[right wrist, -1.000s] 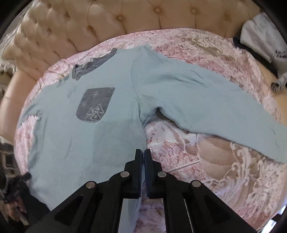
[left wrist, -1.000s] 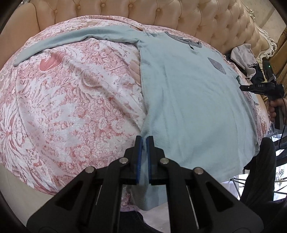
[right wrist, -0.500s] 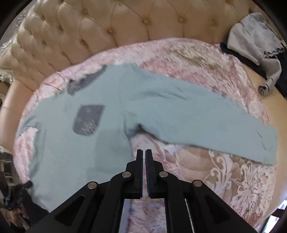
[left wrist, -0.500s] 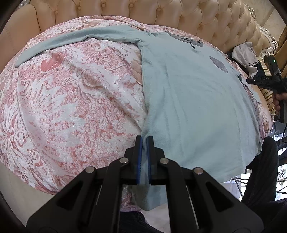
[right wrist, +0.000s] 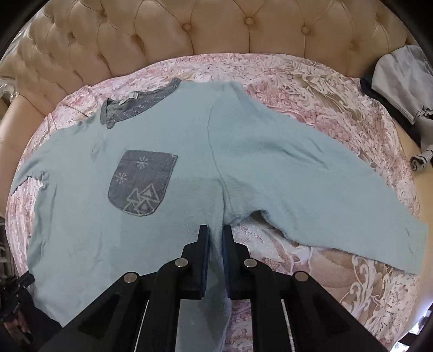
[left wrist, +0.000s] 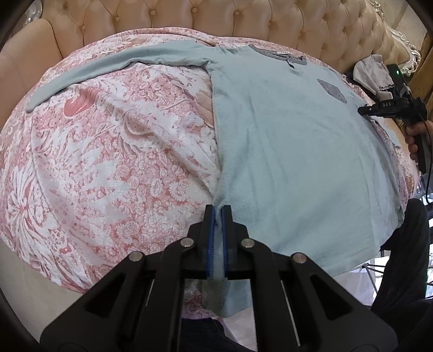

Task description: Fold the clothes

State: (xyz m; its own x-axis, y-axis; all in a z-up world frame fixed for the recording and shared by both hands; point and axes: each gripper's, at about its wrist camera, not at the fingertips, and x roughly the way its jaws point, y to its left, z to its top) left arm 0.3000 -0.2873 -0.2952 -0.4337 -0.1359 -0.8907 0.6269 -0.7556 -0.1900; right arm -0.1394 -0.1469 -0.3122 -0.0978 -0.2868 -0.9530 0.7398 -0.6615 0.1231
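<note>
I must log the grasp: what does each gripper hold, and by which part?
Both hold the shirt. Left gripper: its side edge near the hem. Right gripper: the opposite side edge, just below the armpit.

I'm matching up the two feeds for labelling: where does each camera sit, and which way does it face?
Left wrist: on the left claw, shut on the light blue shirt by its left side edge near the hem, facing the tufted headboard; the right claw and hand show at far right.
Right wrist: on the right claw, over the shirt's side by the armpit, facing the headboard; only its own fingers clearly show.
Shared: shirt, grey pocket, floral bedspread, headboard.
</note>
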